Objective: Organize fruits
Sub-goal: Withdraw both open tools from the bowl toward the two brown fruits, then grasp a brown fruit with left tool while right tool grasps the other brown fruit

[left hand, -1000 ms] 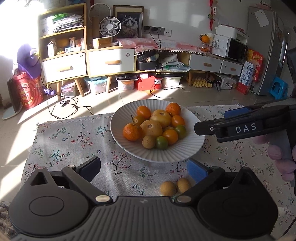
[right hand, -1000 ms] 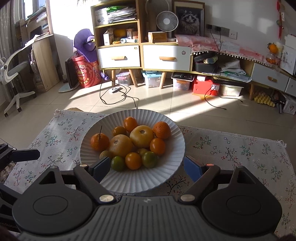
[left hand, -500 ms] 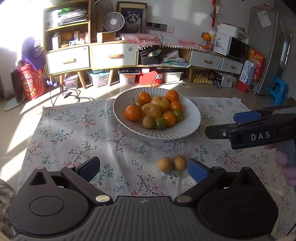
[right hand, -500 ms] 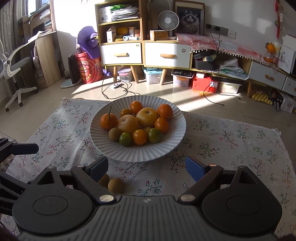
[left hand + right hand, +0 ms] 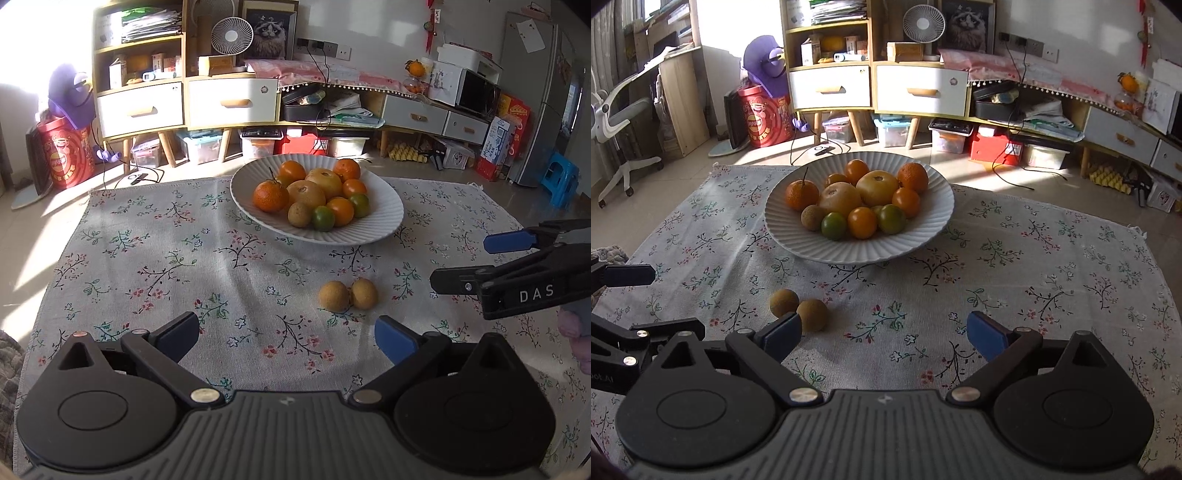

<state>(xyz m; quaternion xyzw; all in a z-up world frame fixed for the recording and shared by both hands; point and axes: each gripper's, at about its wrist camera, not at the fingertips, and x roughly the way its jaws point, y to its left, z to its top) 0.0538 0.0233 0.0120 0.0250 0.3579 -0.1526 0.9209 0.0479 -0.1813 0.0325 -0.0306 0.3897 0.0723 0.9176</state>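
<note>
Two brown fruits touching on cloth; eleven in the plate.

A floral tablecloth covers the table. At twelve o'clock stands a white desk fan beside a framed cat picture — red drum at ten (purple toy above), blue stool at two.

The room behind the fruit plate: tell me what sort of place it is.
Most likely a lived-in home living room. A wooden sideboard with white drawers lines the wall, a small desk fan and a framed cat picture stand on it, and a fridge stands in the corner.
</note>
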